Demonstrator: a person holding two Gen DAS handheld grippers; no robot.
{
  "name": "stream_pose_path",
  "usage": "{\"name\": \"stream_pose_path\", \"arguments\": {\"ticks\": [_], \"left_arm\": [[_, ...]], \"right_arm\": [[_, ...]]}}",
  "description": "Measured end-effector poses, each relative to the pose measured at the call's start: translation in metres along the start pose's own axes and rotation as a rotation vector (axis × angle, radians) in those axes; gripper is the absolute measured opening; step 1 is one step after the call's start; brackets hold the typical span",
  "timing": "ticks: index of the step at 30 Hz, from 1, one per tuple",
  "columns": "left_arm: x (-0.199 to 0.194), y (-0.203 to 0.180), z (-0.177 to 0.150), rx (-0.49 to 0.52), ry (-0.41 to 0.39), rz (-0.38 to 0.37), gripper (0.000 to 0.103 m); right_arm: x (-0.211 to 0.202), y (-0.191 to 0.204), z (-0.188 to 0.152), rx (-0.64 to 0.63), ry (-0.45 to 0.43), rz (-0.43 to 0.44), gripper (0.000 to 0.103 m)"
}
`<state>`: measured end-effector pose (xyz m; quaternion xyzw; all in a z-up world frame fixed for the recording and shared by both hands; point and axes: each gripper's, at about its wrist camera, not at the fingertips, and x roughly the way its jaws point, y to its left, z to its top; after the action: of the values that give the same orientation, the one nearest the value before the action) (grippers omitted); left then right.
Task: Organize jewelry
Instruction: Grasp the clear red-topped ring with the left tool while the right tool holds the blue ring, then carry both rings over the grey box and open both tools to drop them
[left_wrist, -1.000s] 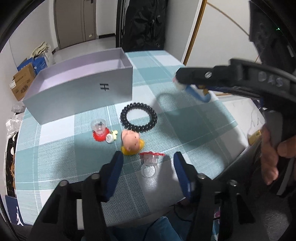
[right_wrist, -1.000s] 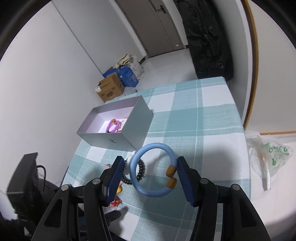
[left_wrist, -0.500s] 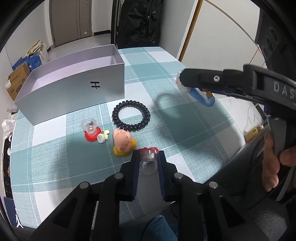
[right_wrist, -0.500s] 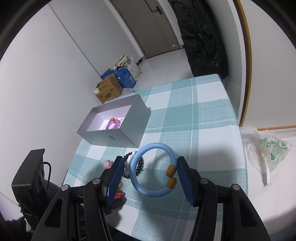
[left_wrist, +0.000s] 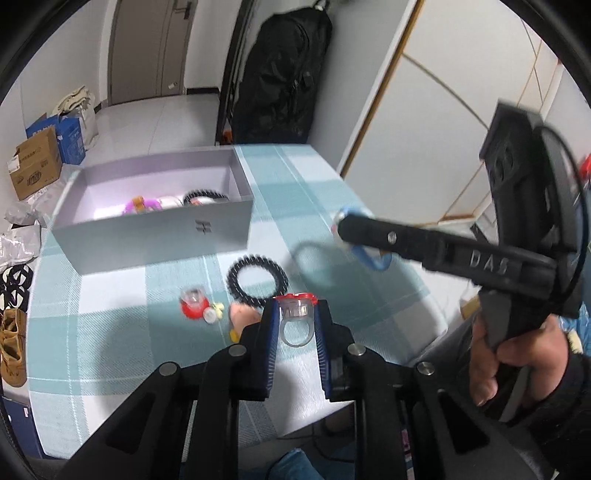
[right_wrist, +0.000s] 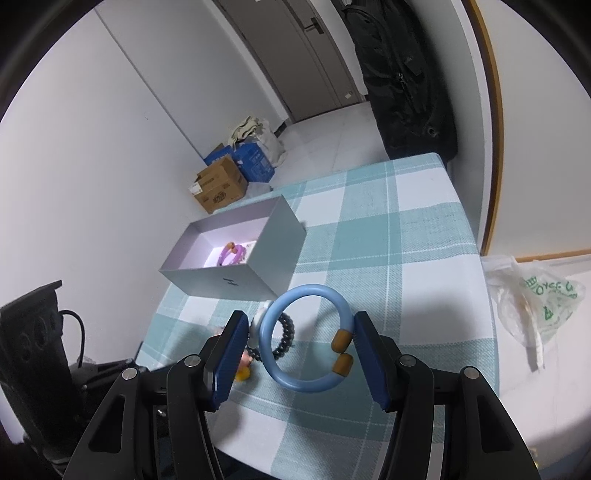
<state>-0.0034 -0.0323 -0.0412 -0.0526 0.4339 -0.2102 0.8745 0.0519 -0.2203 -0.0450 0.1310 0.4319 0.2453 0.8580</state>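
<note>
My left gripper (left_wrist: 295, 325) is shut on a clear plastic ring with a red top (left_wrist: 294, 317) and holds it above the checked tablecloth. My right gripper (right_wrist: 301, 345) is shut on a light blue bracelet with two amber beads (right_wrist: 306, 341), also above the table; it also shows in the left wrist view (left_wrist: 373, 254). A grey open box (left_wrist: 155, 225) at the back left holds a purple bracelet (right_wrist: 232, 254) and other pieces. A black coil bracelet (left_wrist: 257, 275), a small red-based ring (left_wrist: 193, 302) and a pink-headed charm (left_wrist: 242, 317) lie on the cloth.
The table's near edge (left_wrist: 332, 402) runs just below the left gripper. Cardboard boxes (left_wrist: 35, 162) and bags stand on the floor at the back left. A black bag (left_wrist: 280, 74) hangs by the door. A plastic bag (right_wrist: 535, 299) lies right of the table.
My left gripper closed on the clear ring and lifted it off the cloth, rising so the box's inside shows. The right gripper kept the blue bracelet and drifted slightly.
</note>
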Motion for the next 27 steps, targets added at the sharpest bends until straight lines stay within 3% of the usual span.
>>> {"name": "stream_pose_path", "arguments": {"ticks": [12,27], "left_arm": [[-0.008,0.029,0.019,-0.114,-0.061,0.007,0.014],[-0.005,0.069,0.049,-0.181,-0.107,0.020,0.014]], "right_arm": [[0.008,0.011,0.006,-0.029,-0.006,0.022,0.058],[0.020,0.038,0.037,-0.093,-0.031,0.094,0.058]]}}
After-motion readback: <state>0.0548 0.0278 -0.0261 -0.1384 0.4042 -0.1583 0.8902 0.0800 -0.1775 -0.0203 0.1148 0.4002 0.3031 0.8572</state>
